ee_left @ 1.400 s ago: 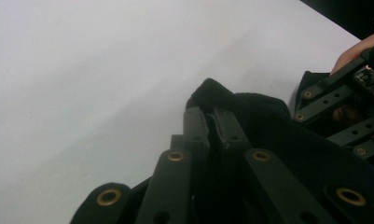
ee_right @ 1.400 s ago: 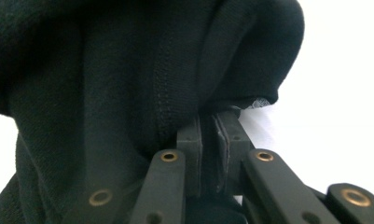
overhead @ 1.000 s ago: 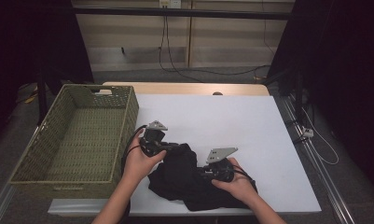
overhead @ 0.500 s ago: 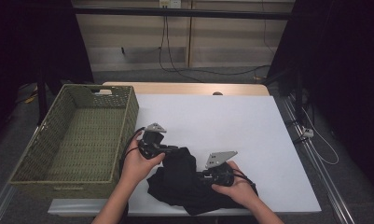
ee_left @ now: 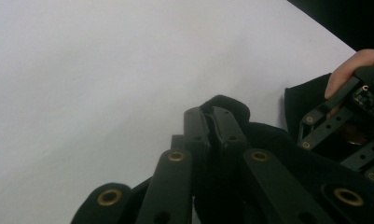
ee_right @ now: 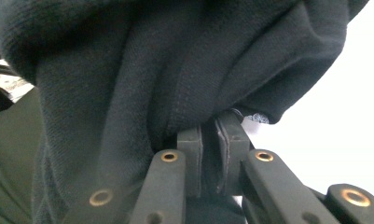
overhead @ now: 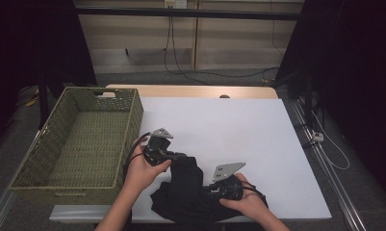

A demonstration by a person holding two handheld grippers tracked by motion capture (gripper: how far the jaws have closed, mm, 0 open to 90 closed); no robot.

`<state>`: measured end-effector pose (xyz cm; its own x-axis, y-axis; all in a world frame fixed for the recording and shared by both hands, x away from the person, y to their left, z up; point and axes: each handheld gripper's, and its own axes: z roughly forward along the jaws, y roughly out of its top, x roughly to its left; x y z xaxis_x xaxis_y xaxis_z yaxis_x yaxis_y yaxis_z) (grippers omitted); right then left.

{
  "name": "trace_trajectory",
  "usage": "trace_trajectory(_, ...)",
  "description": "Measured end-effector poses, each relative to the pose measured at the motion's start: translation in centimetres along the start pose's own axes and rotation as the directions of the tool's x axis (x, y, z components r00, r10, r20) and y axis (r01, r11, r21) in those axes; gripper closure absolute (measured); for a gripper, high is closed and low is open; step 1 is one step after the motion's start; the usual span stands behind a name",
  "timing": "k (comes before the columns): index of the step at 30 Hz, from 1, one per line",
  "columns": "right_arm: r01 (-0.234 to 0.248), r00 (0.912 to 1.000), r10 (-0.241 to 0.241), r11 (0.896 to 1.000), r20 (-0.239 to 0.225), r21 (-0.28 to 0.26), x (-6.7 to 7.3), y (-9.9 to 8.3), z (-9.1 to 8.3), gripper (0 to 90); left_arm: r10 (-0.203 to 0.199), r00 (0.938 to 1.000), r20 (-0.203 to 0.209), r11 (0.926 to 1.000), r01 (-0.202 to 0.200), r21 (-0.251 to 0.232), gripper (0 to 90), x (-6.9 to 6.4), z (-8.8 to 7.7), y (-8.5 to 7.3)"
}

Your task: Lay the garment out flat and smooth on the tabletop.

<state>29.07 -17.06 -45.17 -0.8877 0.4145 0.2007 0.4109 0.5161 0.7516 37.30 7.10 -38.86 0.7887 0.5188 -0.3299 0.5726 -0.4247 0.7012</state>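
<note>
Working left to right: wicker basket (overhead: pixel 80 139) sits at the bench's (overhead: pixel 238 125) left edge, nothing visible inside it. Just beside its right wall we have the left tongs (overhead: pixel 173 156) pressed together on a fold of the black garment (overhead: pixel 190 192); in the left gripper view the pads (ee_left: pixel 212 128) meet with dark cloth pinched between them. The garment lies crumpled at the near edge of the bench, roughly mid-width, between our two hands. Right tongs (overhead: pixel 211 188) are likewise clamped on cloth: in the right gripper view the pads (ee_right: pixel 212 142) squeeze a thick seam or hem, with the fabric (ee_right: pixel 175 70) bunched above them.

Our read: we're at the grasp-secured stage, both pinches on, garment not yet lifted or spread. Can't tell which part of the garment each side holds.

Next move as we judge it: raise both hands together, keep both pinches, and pull apart enough to shake out the bunching. After that, either lay it flat on the open white bench or carry it left over the basket rim. Risk: thin fold slipping from the left pinch.
</note>
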Motion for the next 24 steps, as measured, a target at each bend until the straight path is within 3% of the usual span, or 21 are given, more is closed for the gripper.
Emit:
trace_trajectory(3,-0.018,0.9998,0.018,1.0,-0.01,0.002,0.4,-0.1,-0.1,82.1,-0.006,1.0,-0.006,0.9999,0.006,-0.008,85.6,-0.1,0.0,0.0)
trace_trajectory(5,-0.022,0.9997,0.022,1.0,-0.007,0.0,0.5,-0.2,-0.1,82.1,0.003,1.0,0.002,0.9999,-0.003,0.014,85.6,-0.1,-0.1,0.1)
trace_trajectory(11,-0.045,0.999,0.045,0.999,-0.007,-0.001,1.0,-0.2,-0.1,82.2,-0.01,1.0,-0.001,0.9999,0.01,-0.006,85.6,-0.3,0.2,0.1)
trace_trajectory(17,-0.042,0.998,0.042,0.999,-0.047,0.014,2.0,-0.3,-0.2,82.1,0.019,0.9997,0.017,0.9997,-0.019,0.012,85.8,-0.3,0.1,0.4)
trace_trajectory(19,-0.016,0.999,0.016,1.0,-0.041,0.005,2.2,-0.3,-0.3,82.1,0.02,0.9997,0.014,0.9998,-0.02,0.007,86.0,-0.3,0.2,0.4)
trace_trajectory(20,-0.037,0.9983,0.037,0.999,-0.046,0.003,2.3,-0.2,-0.3,82.0,0.021,0.9997,0.015,0.9998,-0.021,0.006,86.3,-0.3,0.2,0.5)
trace_trajectory(21,-0.019,0.999,0.019,1.0,-0.041,0.006,2.3,-0.2,-0.3,82.0,0.025,0.9996,0.011,0.9997,-0.025,-0.004,87.8,-0.3,0.2,0.5)
trace_trajectory(24,-0.048,0.9963,0.048,0.999,-0.071,0.007,2.6,0.0,-0.3,82.0,0.022,0.9996,0.017,0.9998,-0.022,-0.002,87.9,-0.2,0.1,0.6)
